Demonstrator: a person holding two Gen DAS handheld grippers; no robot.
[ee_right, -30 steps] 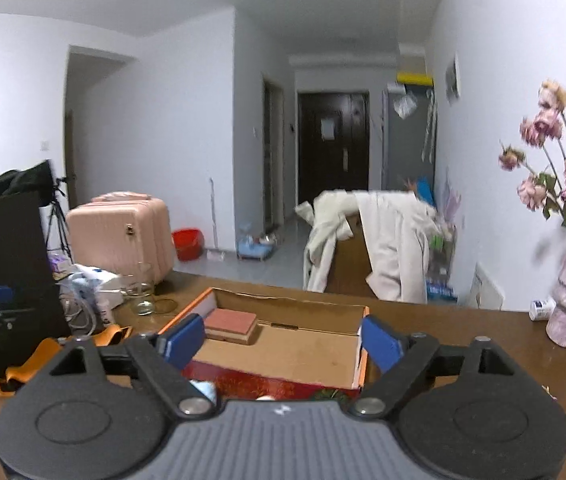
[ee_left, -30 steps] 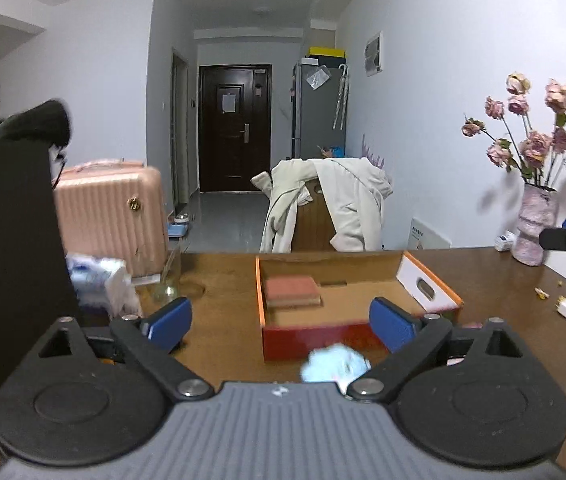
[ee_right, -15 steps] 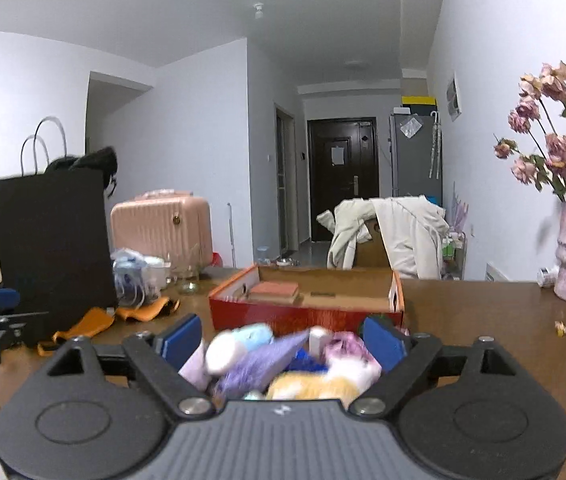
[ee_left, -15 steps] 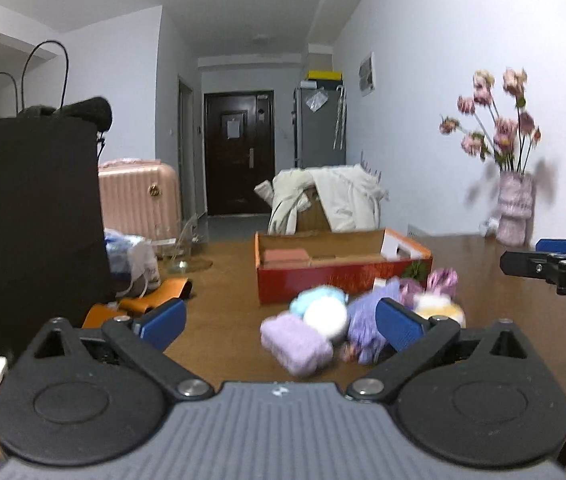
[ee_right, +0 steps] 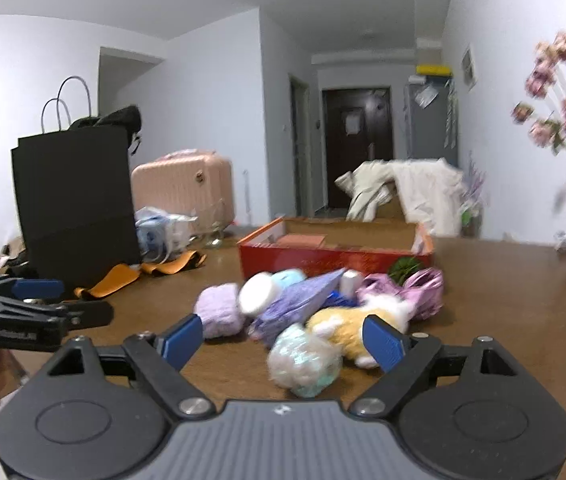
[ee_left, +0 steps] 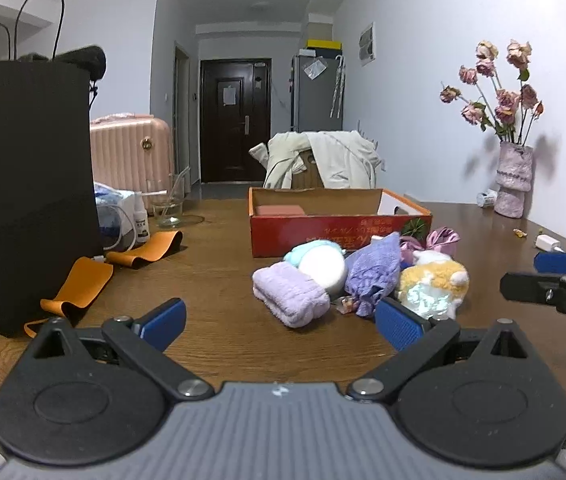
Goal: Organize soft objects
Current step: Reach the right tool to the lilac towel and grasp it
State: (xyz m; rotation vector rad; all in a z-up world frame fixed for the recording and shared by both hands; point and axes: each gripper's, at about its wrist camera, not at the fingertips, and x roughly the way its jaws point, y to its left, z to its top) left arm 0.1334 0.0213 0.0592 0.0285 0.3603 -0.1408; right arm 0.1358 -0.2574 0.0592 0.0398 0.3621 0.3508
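Note:
A pile of soft things lies on the wooden table in front of an open red box [ee_left: 335, 236] [ee_right: 335, 258]: a rolled lilac towel [ee_left: 289, 294] [ee_right: 219, 312], a white and blue ball [ee_left: 321, 266], a purple cloth [ee_left: 373, 270] [ee_right: 299, 300], a yellow plush toy [ee_left: 435, 278] [ee_right: 347, 320], a shiny pink pouch [ee_left: 441, 238] [ee_right: 423, 288] and a pale green bundle [ee_right: 303, 360]. A pink block [ee_left: 279, 210] lies inside the box. My left gripper [ee_left: 281, 320] is open and empty, short of the pile. My right gripper [ee_right: 283, 338] is open and empty, just before the green bundle.
A black paper bag [ee_left: 23, 184] stands at the left with orange straps [ee_left: 91, 276] beside it. A glass [ee_left: 167, 208], small bottles and a vase of dried roses [ee_left: 513, 176] stand on the table. A chair with a white coat [ee_left: 323, 160] is behind the box.
Both grippers have pulled back from the box towards the near table edge. The pile of soft things now lies ahead of them, and each gripper shows at the edge of the other's view.

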